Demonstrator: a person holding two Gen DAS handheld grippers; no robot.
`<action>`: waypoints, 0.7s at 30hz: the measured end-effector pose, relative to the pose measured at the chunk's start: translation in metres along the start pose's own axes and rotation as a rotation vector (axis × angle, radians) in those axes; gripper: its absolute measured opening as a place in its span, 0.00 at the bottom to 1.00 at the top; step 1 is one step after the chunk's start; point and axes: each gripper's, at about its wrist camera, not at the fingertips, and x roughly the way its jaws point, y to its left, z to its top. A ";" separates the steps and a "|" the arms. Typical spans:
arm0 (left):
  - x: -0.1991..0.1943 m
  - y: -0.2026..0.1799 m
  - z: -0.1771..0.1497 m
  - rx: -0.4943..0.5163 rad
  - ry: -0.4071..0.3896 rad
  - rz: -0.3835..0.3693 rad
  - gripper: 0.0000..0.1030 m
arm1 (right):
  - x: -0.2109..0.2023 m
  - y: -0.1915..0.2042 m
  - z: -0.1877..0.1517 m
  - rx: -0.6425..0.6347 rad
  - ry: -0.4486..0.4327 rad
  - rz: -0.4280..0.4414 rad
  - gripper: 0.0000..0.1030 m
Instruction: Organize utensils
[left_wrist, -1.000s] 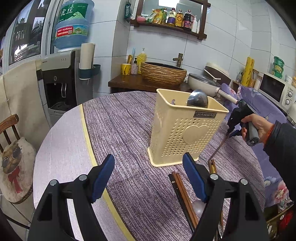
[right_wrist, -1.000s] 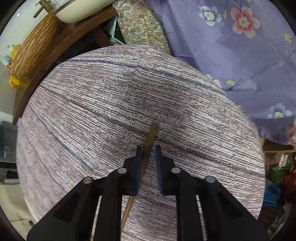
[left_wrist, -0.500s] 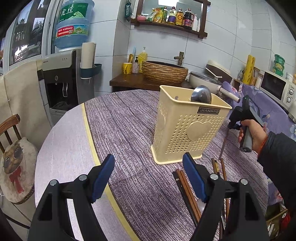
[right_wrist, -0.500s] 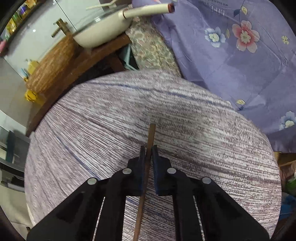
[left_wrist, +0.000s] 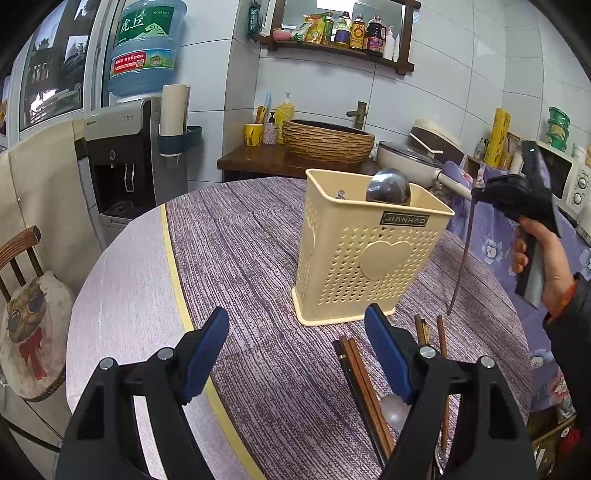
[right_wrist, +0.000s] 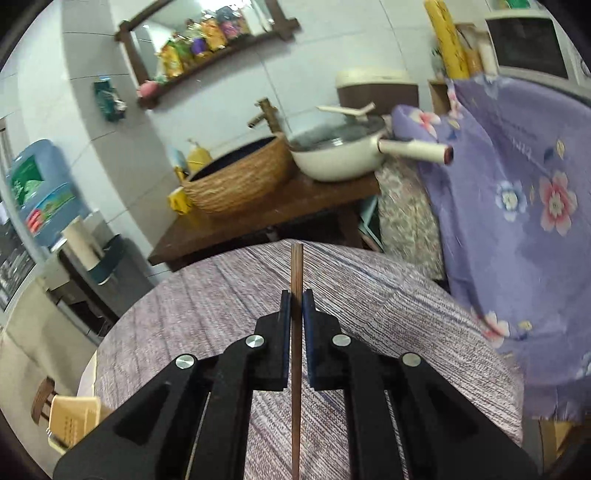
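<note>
A cream perforated utensil basket (left_wrist: 369, 251) stands on the round table and holds a metal ladle (left_wrist: 388, 186). My right gripper (right_wrist: 296, 299) is shut on a brown chopstick (right_wrist: 296, 269); in the left wrist view the right gripper (left_wrist: 476, 192) holds the chopstick (left_wrist: 461, 258) nearly upright, to the right of the basket and above the table. My left gripper (left_wrist: 297, 354) is open and empty in front of the basket. Several chopsticks (left_wrist: 364, 384) and a spoon (left_wrist: 393, 410) lie on the table by its right finger.
The table has a purple striped cloth (left_wrist: 240, 258). Behind it a wooden counter (left_wrist: 273, 162) carries a wicker basin (left_wrist: 327, 138) and a white pan (right_wrist: 340, 155). A water dispenser (left_wrist: 118, 162) and a chair (left_wrist: 26, 295) are at the left. A floral purple cloth (right_wrist: 517, 206) is at the right.
My right gripper has risen with the chopstick and tilted it from slanted to nearly upright beside the basket. The left gripper has stayed open, moving slightly.
</note>
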 end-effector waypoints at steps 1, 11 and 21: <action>0.000 -0.001 0.000 0.000 0.002 -0.001 0.73 | -0.008 0.001 0.001 -0.009 -0.008 0.020 0.07; -0.007 -0.015 0.001 -0.007 0.008 0.012 0.73 | -0.106 0.036 0.037 -0.130 -0.155 0.184 0.07; -0.013 -0.022 -0.001 -0.016 0.011 0.032 0.73 | -0.178 0.107 0.087 -0.201 -0.219 0.395 0.07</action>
